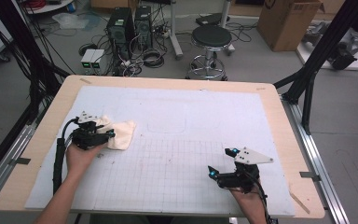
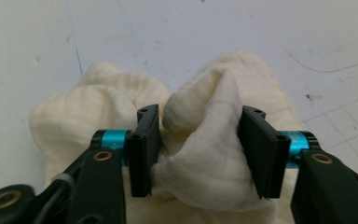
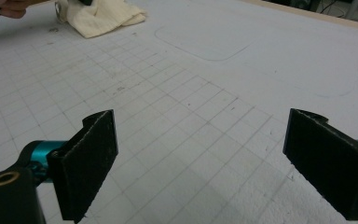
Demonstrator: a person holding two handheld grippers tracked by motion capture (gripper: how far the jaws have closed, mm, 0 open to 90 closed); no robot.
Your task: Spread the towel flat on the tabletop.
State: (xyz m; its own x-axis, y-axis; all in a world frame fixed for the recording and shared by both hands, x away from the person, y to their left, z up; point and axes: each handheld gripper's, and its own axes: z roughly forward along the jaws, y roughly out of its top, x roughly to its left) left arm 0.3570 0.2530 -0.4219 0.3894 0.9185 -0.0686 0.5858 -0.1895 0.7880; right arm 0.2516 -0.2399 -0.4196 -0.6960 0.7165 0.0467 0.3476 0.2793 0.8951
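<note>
High view: at the left edge of the counter (image 1: pixel 32 154), the left hand-held gripper (image 1: pixel 103 133) lies low over a crumpled cream cloth (image 1: pixel 121 133), which sits on the white mat near the counter's left side, just above the gridded area. Left gripper view — the jaws stand about half open with a raised fold of the cloth (image 2: pixel 205 140) bunched between them; both pads touch the fabric and seem to squeeze the ridge, so I read it as a pinch taking hold, probably to lift or spread the cloth by that fold. The rest of the cloth lies slack on the mat around the jaws, not lifted. Moving right, the middle of the mat is bare apart from a faint drawn outline. At the lower right, the right hand-held gripper (image 1: pixel 220 165) rests near the counter's front edge, pointing leftward toward the cloth; right gripper view shows its jaws wide apart with nothing between them — likely parked, waiting to take a second corner.
</note>
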